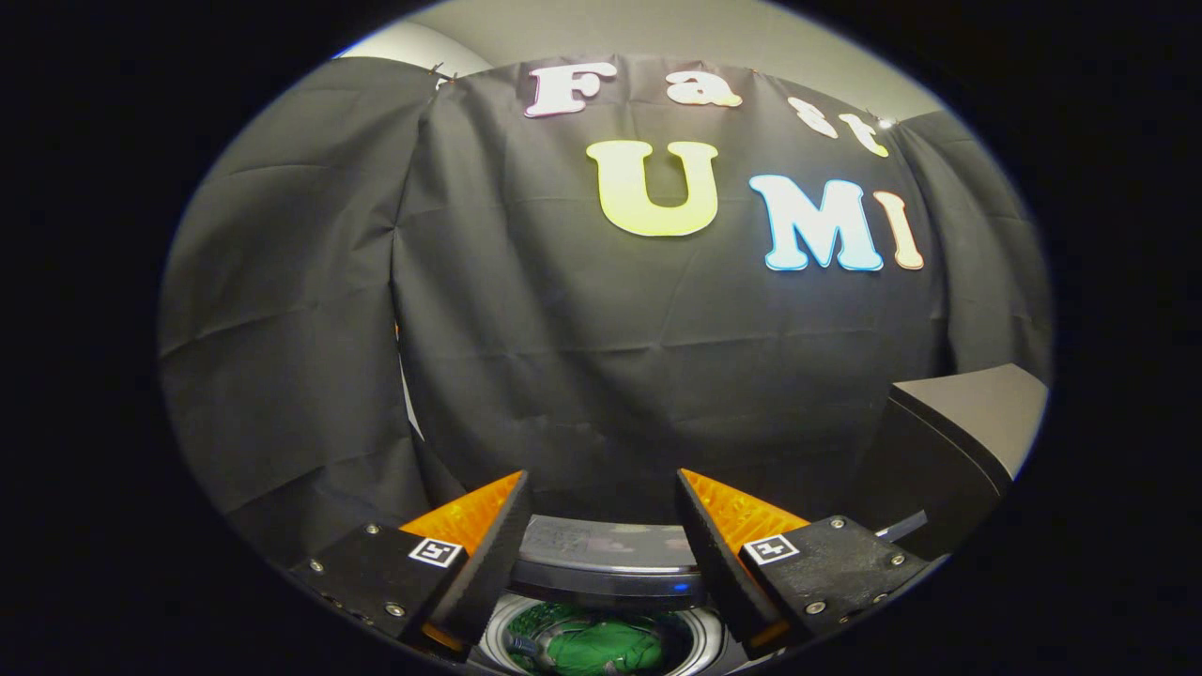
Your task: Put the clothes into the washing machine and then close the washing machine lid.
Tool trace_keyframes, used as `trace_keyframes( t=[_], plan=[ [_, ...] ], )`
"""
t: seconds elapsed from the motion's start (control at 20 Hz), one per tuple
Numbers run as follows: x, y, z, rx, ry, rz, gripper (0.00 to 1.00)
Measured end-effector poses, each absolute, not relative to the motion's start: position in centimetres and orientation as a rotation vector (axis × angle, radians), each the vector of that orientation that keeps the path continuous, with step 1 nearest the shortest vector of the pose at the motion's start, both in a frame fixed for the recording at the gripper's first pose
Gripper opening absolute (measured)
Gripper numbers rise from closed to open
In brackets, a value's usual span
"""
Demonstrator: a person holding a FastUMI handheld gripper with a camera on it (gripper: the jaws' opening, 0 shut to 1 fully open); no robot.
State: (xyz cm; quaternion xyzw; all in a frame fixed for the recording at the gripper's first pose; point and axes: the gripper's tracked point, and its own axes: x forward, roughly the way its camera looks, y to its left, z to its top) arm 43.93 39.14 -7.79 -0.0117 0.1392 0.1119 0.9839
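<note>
My gripper (601, 502) is open, its two fingers spread wide with nothing between them. Below and between the fingers lies the washing machine's round drum opening (601, 643), and green clothes (601, 648) rest inside it. Just beyond the drum, between the fingers, the machine's dark control panel (606, 559) runs across. The raised lid (948, 451), dark with a grey face, stands up to the right of the right finger. The gripper hangs above the drum, apart from the clothes.
The booth's black cloth wall (582, 338) hangs close behind the machine and wraps round to the left. A pale ceiling (657, 28) shows above the cloth.
</note>
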Motion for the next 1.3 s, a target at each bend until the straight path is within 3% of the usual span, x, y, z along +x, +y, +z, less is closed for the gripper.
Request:
trace_keyframes(
  t=[0.65, 1.3],
  plan=[
    [37.9, 38.9, -13.6, -0.094, 0.37, 0.307, 0.93],
    [34.5, 31.9, -3.2, -0.033, 0.208, 0.242, 0.93]
  ],
)
